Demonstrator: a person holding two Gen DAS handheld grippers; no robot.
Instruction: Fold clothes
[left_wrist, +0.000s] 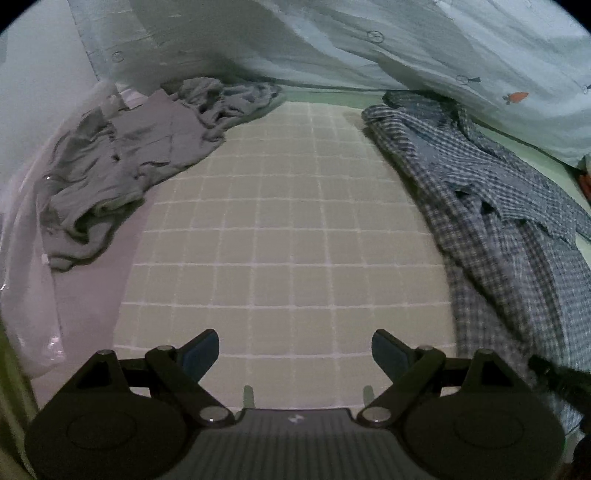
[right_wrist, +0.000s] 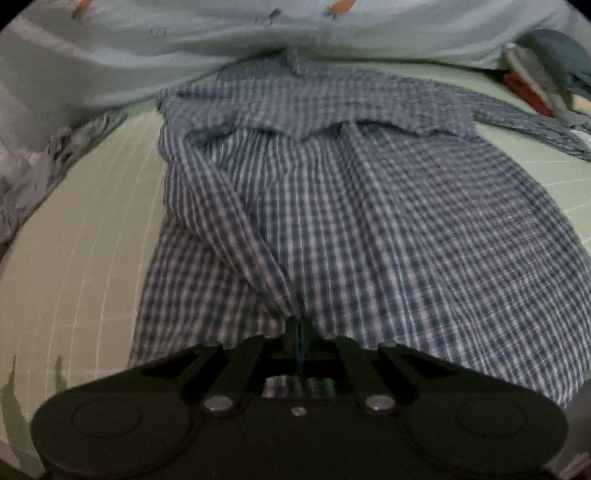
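Note:
A blue and white checked shirt (right_wrist: 369, 206) lies spread on a pale green gridded bedsheet (right_wrist: 74, 258), collar toward the far side. My right gripper (right_wrist: 297, 332) is shut on the shirt's near hem, and the cloth bunches into a ridge running away from the pinch. In the left wrist view the same checked shirt (left_wrist: 491, 221) lies along the right side. My left gripper (left_wrist: 295, 350) hovers open over the bare gridded sheet (left_wrist: 288, 229), with nothing between its blue-padded fingers (left_wrist: 201, 354).
A crumpled grey garment (left_wrist: 125, 166) lies at the left, partly on a pink cloth (left_wrist: 33, 295). A light blue printed quilt (left_wrist: 424, 48) is piled along the far side. More folded clothes (right_wrist: 546, 85) sit at the far right.

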